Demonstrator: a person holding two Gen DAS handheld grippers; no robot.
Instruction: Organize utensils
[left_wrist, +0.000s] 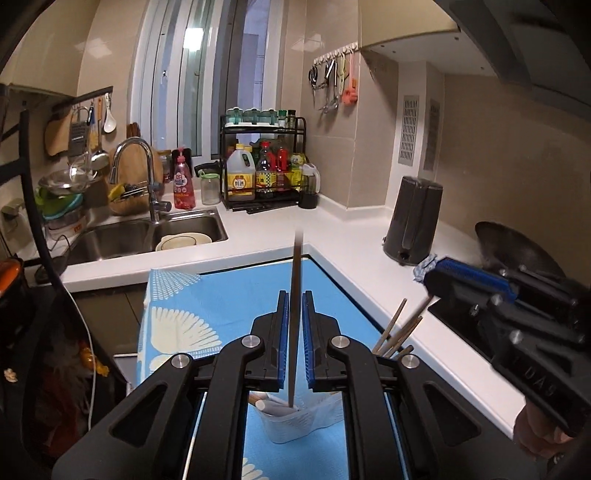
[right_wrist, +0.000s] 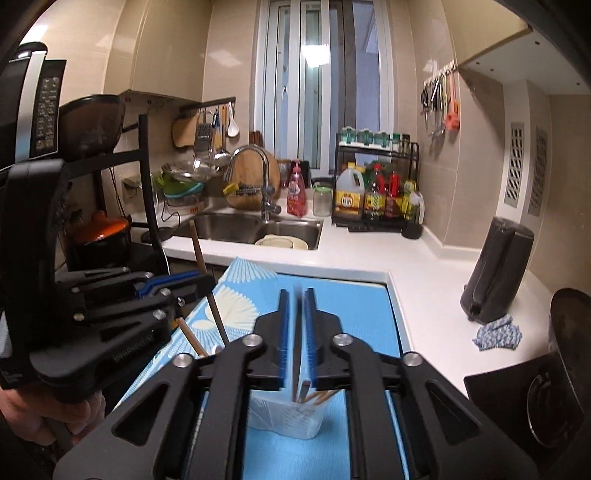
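Note:
A translucent white cup (left_wrist: 284, 428) stands on a blue patterned cloth (left_wrist: 221, 295); in it are several wooden chopsticks (left_wrist: 397, 334) and something white. My left gripper (left_wrist: 295, 295) hangs above it. A dark chopstick (left_wrist: 294, 332) stands upright between its pads with a thin gap on each side, its lower end in the cup. In the right wrist view my right gripper (right_wrist: 296, 293) is slightly open over the cup (right_wrist: 284, 417), with a blurred chopstick (right_wrist: 296, 354) loose between the pads. The left gripper (right_wrist: 201, 282) is at the left, a hand below it.
A white counter wraps around the cloth, with a steel sink (left_wrist: 122, 236) and tap at the back left. A bottle rack (left_wrist: 262, 162) stands behind. At the right are a black jug (left_wrist: 413, 221), a rag (right_wrist: 498, 332), a wok (left_wrist: 509, 243) and a cooktop.

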